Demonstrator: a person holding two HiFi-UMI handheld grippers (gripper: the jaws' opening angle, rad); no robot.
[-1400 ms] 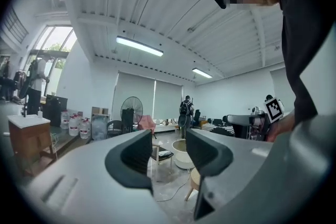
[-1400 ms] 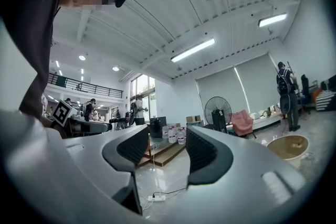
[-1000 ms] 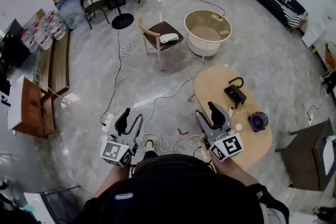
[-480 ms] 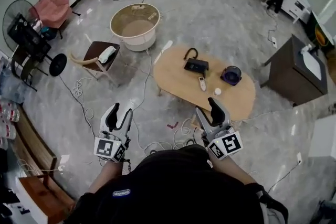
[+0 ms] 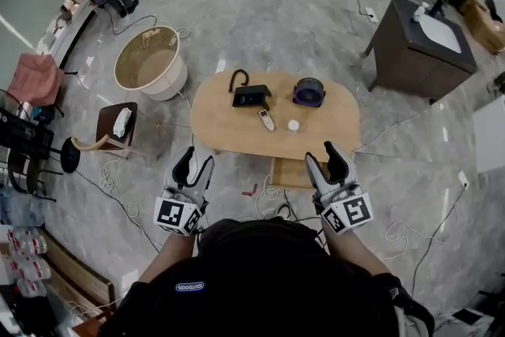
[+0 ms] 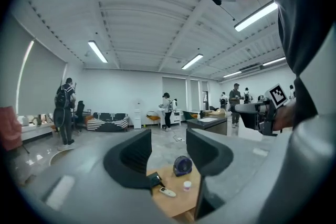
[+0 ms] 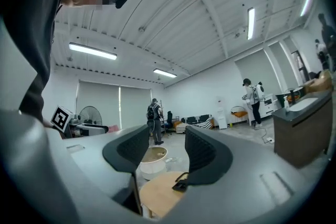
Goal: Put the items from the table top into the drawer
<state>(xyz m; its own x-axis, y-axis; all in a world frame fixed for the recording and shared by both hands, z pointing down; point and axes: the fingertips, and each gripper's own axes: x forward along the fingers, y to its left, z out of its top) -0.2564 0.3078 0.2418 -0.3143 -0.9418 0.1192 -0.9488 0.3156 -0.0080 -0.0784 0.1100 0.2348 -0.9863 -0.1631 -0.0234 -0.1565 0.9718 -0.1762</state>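
Note:
An oval wooden table [image 5: 221, 122] stands straight ahead of me. On it lie a black pouch with a strap [image 5: 251, 96], a purple round fan [image 5: 308, 92], a white remote [image 5: 267, 120] and a small white jar [image 5: 293, 125]. An open drawer [image 5: 290, 173] sticks out under the table's near edge. My left gripper [image 5: 195, 164] and right gripper [image 5: 325, 160] hover short of the table, both open and holding nothing. The left gripper view shows the fan [image 6: 182, 165], remote [image 6: 168, 192] and jar [image 6: 187, 185] between the open jaws of the left gripper [image 6: 168, 149]. The right gripper [image 7: 160, 152] frames the pouch [image 7: 181, 184].
A round beige tub [image 5: 150, 63] and a wooden chair [image 5: 114, 126] stand left of the table. A dark cabinet [image 5: 418, 35] is at the right rear. Cables [image 5: 268, 205] trail on the floor by my feet. People stand far off.
I have turned, so the table has shifted from my right to directly in front. Both grippers stayed open and level in front of me.

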